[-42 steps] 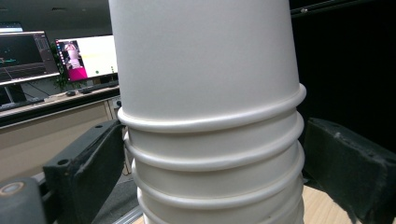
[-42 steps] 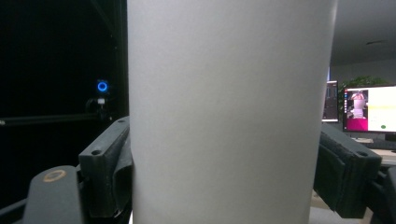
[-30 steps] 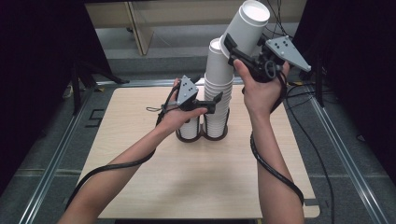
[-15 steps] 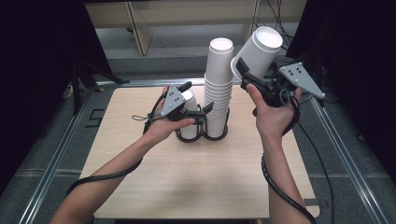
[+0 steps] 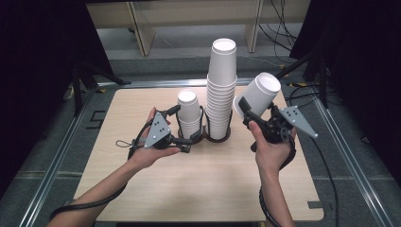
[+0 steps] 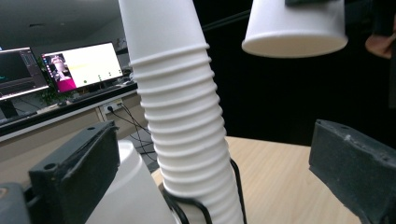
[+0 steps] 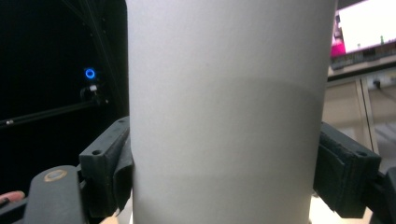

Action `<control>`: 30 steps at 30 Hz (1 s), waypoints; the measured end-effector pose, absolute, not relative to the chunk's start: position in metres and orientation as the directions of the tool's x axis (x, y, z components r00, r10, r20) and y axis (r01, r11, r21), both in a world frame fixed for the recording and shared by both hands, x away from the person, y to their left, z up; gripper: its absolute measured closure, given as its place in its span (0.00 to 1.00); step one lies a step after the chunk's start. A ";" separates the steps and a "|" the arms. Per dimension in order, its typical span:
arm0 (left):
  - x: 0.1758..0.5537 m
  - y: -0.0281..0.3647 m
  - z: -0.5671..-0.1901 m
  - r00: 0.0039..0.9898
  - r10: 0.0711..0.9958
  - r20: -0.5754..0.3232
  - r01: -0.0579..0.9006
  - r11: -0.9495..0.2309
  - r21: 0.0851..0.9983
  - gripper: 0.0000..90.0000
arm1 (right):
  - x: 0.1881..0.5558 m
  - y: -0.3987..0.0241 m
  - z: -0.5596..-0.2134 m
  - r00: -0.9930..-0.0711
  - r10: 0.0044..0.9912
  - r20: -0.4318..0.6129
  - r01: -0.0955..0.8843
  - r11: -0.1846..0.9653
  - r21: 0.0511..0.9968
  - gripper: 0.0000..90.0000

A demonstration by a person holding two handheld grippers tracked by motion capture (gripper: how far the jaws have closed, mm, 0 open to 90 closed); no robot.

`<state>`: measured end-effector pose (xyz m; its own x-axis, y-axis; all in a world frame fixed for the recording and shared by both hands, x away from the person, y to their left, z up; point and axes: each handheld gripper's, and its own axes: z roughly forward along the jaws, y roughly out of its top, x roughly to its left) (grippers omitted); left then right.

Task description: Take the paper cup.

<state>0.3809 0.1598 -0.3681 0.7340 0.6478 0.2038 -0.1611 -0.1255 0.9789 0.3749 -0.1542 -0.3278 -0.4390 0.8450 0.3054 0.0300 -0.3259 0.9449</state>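
Observation:
A tall stack of white paper cups point(image 5: 221, 90) and a short stack point(image 5: 188, 113) stand in a black wire holder point(image 5: 204, 135) at mid-table. My left gripper point(image 5: 181, 130) lies level at the short stack's near-left side. Its jaws have just been opening and stand wide, pressing on nothing. In the left gripper view the short stack point(image 6: 126, 196) sits by the left jaw and the tall stack point(image 6: 182, 116) rises between the jaws, farther off. My right gripper point(image 5: 253, 108) is shut on a single white cup point(image 5: 259, 93), tilted bottom-up right of the tall stack. Its jaws point(image 7: 224, 172) clamp the cup's point(image 7: 229, 102) wall.
The wooden table point(image 5: 142, 189) has metal rails along both sides. Cables trail over the floor at the right. Monitors point(image 6: 79, 65) and a desk stand beyond the table in the left gripper view. The held cup point(image 6: 294, 28) hangs above the table's right part.
My right hand has come down with the cup from above the tall stack to its right side. My left hand has drawn back left and nearer from the holder, jaws wider.

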 end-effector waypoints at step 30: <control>0.339 0.213 -0.462 0.690 0.720 0.081 0.010 -0.121 0.993 0.02 | 0.342 -0.121 -0.460 -0.375 0.444 0.814 0.452 -0.678 0.579 0.21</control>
<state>0.3388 0.2129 -0.4616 0.6895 0.7198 0.0808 0.0099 -0.1209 0.9926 0.3424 -0.1211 -0.4602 -0.3750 0.4444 0.8136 0.4521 -0.6785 0.5790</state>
